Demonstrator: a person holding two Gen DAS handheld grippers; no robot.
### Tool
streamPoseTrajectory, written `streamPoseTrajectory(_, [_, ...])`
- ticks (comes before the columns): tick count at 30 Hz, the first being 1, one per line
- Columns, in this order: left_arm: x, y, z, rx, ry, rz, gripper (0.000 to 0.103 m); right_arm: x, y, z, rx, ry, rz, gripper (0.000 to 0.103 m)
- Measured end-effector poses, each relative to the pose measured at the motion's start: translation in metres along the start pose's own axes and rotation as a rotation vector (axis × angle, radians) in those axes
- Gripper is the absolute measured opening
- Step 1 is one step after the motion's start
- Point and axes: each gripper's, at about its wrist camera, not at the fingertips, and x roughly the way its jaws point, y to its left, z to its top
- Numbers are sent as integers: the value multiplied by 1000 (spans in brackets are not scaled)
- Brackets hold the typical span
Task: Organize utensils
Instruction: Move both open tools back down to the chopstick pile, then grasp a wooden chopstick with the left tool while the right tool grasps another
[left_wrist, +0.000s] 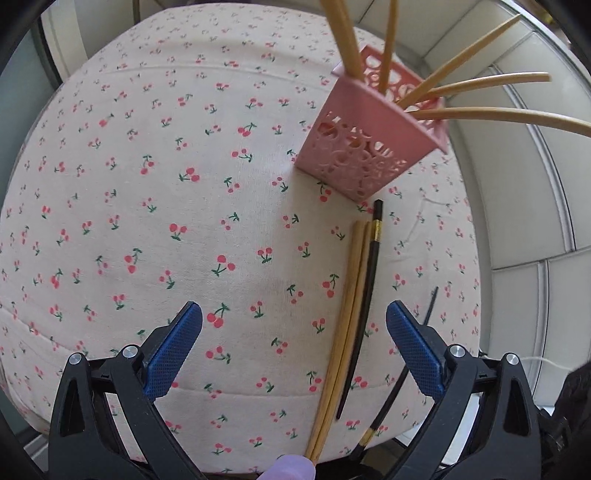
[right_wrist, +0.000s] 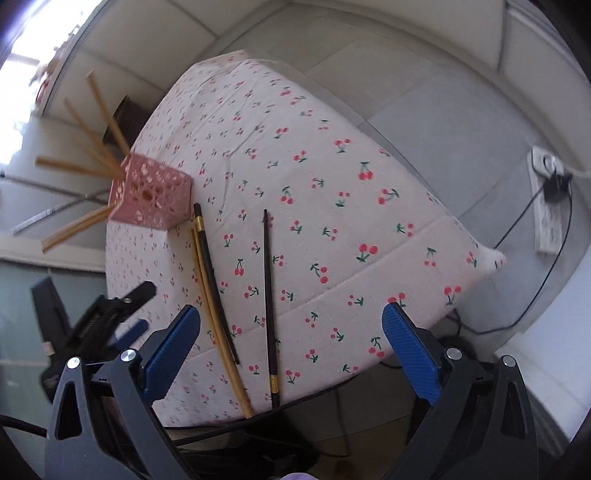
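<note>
Wooden chopsticks (left_wrist: 341, 325), pale, slim, paired

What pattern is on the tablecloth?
Red cherries with green stems on a cream cloth tablecloth; clearest in the left wrist view.

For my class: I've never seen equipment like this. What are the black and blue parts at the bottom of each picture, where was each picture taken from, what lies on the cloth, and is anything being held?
No robot here: a person holds a two-fingered claw in each hand, with a camera on each looking forward along its fingers. One picture comes from the left claw, the other from the right claw. Both are open and hold nothing.

On the cherry-print cloth stands a pink basket with several wooden chopsticks sticking out. Beside it lie two wooden chopsticks next to a black chopstick. Another black chopstick lies apart from them.
</note>
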Motion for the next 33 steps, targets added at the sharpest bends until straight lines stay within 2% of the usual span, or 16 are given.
streamPoseTrajectory(6, [26,-21,10,71,-18,123,96,-5,-14,0,105,27,92,96])
streamPoseTrajectory(13, [47,-33,13,94,-38,211,94,-8,-9,2,98,53,139,96])
streamPoseTrajectory(21, [68,-45,16,117,-24,234,89,-9,-10,3,103,60,157,96])
streamPoseTrajectory(22, [72,-50,13,134,-37,233,80,-9,-9,3,101,62,156,96])
streamPoseTrajectory(23, [74,-57,11,164,-49,233,66,-9,-9,3,99,64,155,96])
streamPoseTrajectory(24, [74,-61,9,187,-50,229,58,-8,-8,3,96,65,156,96])
streamPoseTrajectory(25, [74,-65,7,207,-48,225,41,-8,-7,3,89,64,157,96])
streamPoseTrajectory(26, [73,-67,6,222,-42,218,32,-7,-5,3,82,63,156,96])
streamPoseTrajectory(27, [74,-69,7,227,-41,218,28,-6,-4,3,76,62,153,96])
streamPoseTrajectory(29, [73,-62,6,235,-40,216,11,-3,1,3,62,64,152,96])
streamPoseTrajectory(31, [71,-49,8,214,-23,197,8,4,10,3,39,75,156,96])
streamPoseTrajectory(33, [69,-36,9,201,-14,211,7,11,21,2,9,86,161,96])
